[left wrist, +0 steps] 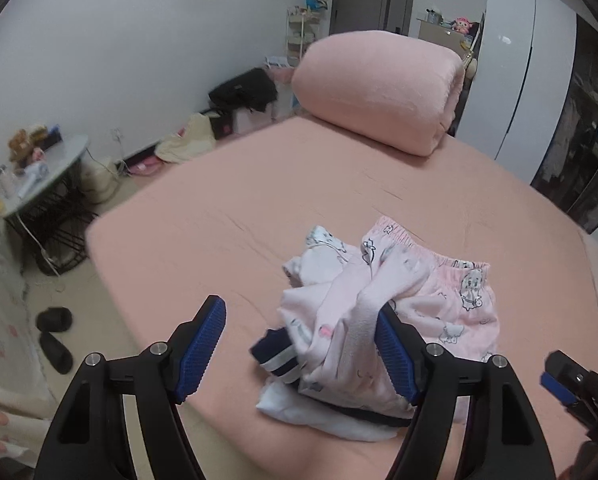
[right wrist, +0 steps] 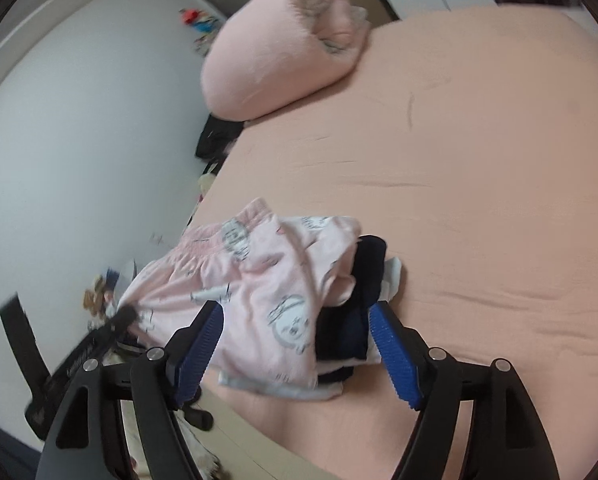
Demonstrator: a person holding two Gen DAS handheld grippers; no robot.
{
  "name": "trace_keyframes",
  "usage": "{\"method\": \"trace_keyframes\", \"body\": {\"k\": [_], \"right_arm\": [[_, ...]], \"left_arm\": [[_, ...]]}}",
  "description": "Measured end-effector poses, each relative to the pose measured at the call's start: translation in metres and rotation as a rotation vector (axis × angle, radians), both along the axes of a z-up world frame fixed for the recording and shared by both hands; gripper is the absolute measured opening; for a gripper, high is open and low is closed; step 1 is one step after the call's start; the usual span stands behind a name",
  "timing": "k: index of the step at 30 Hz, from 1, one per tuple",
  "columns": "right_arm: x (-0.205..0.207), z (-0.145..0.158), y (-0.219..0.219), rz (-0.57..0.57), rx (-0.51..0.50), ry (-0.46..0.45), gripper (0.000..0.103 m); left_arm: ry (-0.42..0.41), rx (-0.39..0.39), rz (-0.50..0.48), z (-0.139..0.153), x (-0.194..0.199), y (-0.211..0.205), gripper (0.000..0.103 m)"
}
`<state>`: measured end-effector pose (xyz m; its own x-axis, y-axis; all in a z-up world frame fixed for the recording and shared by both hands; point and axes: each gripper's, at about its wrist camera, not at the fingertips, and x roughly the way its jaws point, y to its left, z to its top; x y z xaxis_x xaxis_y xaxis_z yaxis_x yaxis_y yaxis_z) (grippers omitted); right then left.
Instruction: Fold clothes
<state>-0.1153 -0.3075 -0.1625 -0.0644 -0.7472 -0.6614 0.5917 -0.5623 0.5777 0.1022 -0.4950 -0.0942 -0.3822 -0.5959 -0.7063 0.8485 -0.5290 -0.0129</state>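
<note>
A crumpled heap of clothes lies near the front edge of the pink bed (left wrist: 227, 216): pale pink pyjama shorts with cartoon prints (left wrist: 455, 300), a navy garment with white stripes (left wrist: 275, 354) and a white piece (left wrist: 299, 408) underneath. My left gripper (left wrist: 299, 320) is open and its jaws straddle the heap without pinching it. In the right wrist view the same pink shorts (right wrist: 259, 292) and navy garment (right wrist: 355, 308) lie between the open jaws of my right gripper (right wrist: 295, 320). The right gripper also shows at the left wrist view's right edge (left wrist: 567, 380).
A rolled pink quilt (left wrist: 379, 88) sits at the bed's far end. Left of the bed are a small round table (left wrist: 47, 168) with clutter, black slippers (left wrist: 55, 336) on the floor, a black bag (left wrist: 243, 88) and white wardrobes (left wrist: 511, 60).
</note>
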Motion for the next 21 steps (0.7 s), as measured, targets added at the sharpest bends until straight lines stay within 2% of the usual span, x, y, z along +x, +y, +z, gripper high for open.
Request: {"method": "trace_keyframes", "body": {"k": [3, 5, 6, 9, 12, 21], "right_arm": [[0.018, 0.015, 0.007, 0.023, 0.018, 0.064, 0.075], [0.03, 0.025, 0.016, 0.023, 0.021, 0.109, 0.075], [0.035, 0.03, 0.02, 0.027, 0.021, 0.126, 0.075], [0.049, 0.046, 0.032, 0.048, 0.021, 0.18, 0.075], [0.066, 0.067, 0.042, 0.073, 0.021, 0.261, 0.075], [0.113, 0.102, 0.063, 0.164, 0.038, 0.451, 0.076]], "left_arm": [[-0.046, -0.122, 0.002, 0.016, 0.006, 0.018, 0.072], [-0.041, -0.196, 0.021, 0.029, 0.014, 0.029, 0.073], [-0.035, -0.208, 0.028, 0.035, 0.02, 0.032, 0.074], [-0.015, -0.231, 0.047, 0.054, 0.037, 0.041, 0.08], [-0.013, -0.202, 0.036, 0.062, 0.048, 0.047, 0.08], [0.024, -0.193, 0.021, 0.058, 0.077, 0.078, 0.08]]}}
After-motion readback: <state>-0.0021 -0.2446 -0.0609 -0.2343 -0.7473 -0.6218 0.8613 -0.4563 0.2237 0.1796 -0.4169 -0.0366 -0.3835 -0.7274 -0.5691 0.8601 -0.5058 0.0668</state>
